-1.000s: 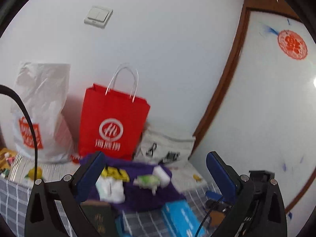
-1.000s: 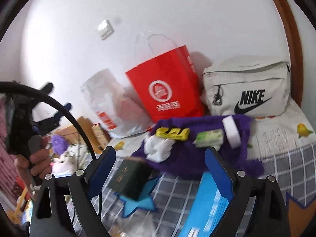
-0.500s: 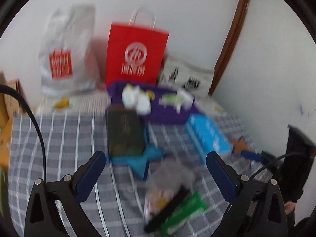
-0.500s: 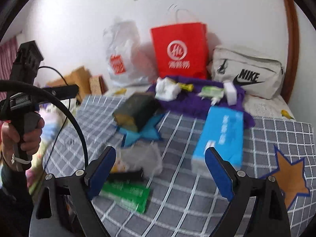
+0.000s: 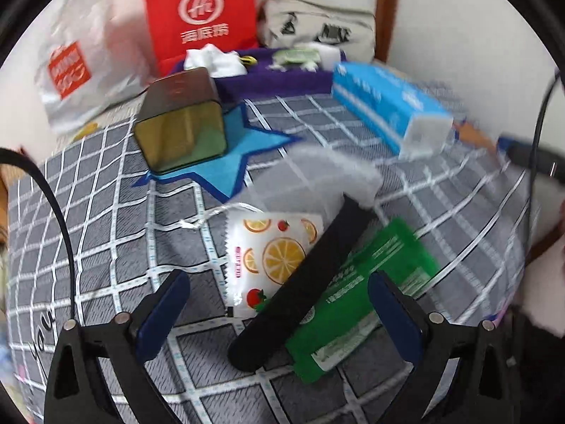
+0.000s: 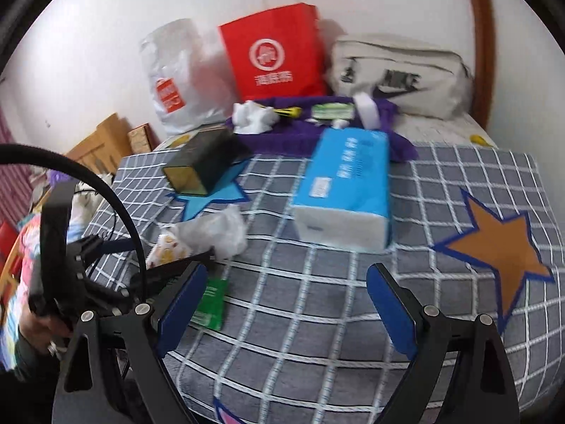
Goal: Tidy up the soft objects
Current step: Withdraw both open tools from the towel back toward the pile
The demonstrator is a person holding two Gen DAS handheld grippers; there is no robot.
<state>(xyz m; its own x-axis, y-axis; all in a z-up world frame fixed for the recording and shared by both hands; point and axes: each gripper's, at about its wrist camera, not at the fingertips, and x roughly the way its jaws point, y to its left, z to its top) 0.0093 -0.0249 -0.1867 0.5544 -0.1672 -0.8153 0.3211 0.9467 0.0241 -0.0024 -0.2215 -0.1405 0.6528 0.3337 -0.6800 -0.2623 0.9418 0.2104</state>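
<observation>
My left gripper [image 5: 279, 300] hangs low over a small pile on the checked bedcover [image 5: 116, 247]. In the pile are a fruit-print packet [image 5: 268, 258], a long black flat thing [image 5: 310, 282] and a green packet [image 5: 360, 304]. Its jaws are closing; these lie between the fingers, and the pads touch none of them. A crumpled clear bag [image 5: 317, 173] lies just beyond. My right gripper [image 6: 286, 282] stands open over bare bedcover, short of the blue tissue pack [image 6: 346, 190]. The green packet [image 6: 212, 300] lies beside its left finger.
A dark green box [image 5: 180, 123] rests on a blue star patch. Behind it a purple cloth [image 6: 293, 134] carries white crumpled fabric and small items. A red paper bag [image 6: 279, 49], white plastic bag [image 6: 176, 77] and grey sports bag [image 6: 399, 74] line the wall.
Both views have swung down from the wall to the bed. My left gripper has dropped close over the pile of packets. The right gripper has come nearer the bedcover.
</observation>
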